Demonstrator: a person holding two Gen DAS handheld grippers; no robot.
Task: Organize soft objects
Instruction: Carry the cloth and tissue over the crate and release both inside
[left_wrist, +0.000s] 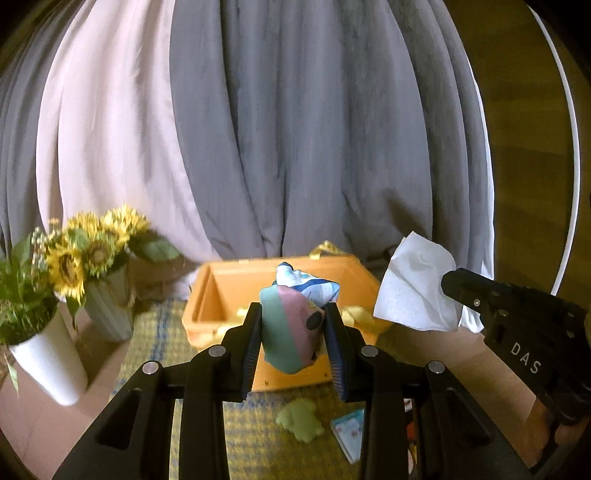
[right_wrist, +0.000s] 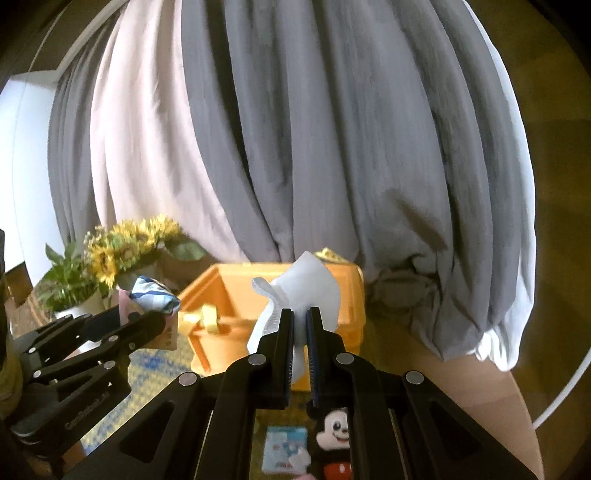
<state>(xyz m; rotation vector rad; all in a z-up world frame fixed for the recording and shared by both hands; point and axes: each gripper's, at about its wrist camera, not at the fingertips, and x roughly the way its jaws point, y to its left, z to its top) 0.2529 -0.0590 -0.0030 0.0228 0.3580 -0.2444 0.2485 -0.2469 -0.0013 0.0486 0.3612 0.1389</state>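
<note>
My left gripper (left_wrist: 291, 314) is shut on a soft pouch (left_wrist: 290, 332) with green and pink panels and a blue-white patterned top, held above the near wall of an orange box (left_wrist: 221, 284). The pouch also shows in the right wrist view (right_wrist: 155, 297). My right gripper (right_wrist: 300, 314) is shut on a white tissue (right_wrist: 306, 291), held in the air over the orange box (right_wrist: 351, 295). The tissue also shows in the left wrist view (left_wrist: 417, 284), to the right of the box. Yellow soft items (right_wrist: 207, 317) lie inside the box.
A green soft toy (left_wrist: 301, 421) and a blue-white packet (left_wrist: 349, 432) lie on the woven mat (left_wrist: 155, 343). A Mickey Mouse plush (right_wrist: 334, 443) lies below my right gripper. Sunflowers in a ribbed vase (left_wrist: 107, 306) and a white pot (left_wrist: 51, 365) stand left. Grey and pink curtains (left_wrist: 295, 129) hang behind.
</note>
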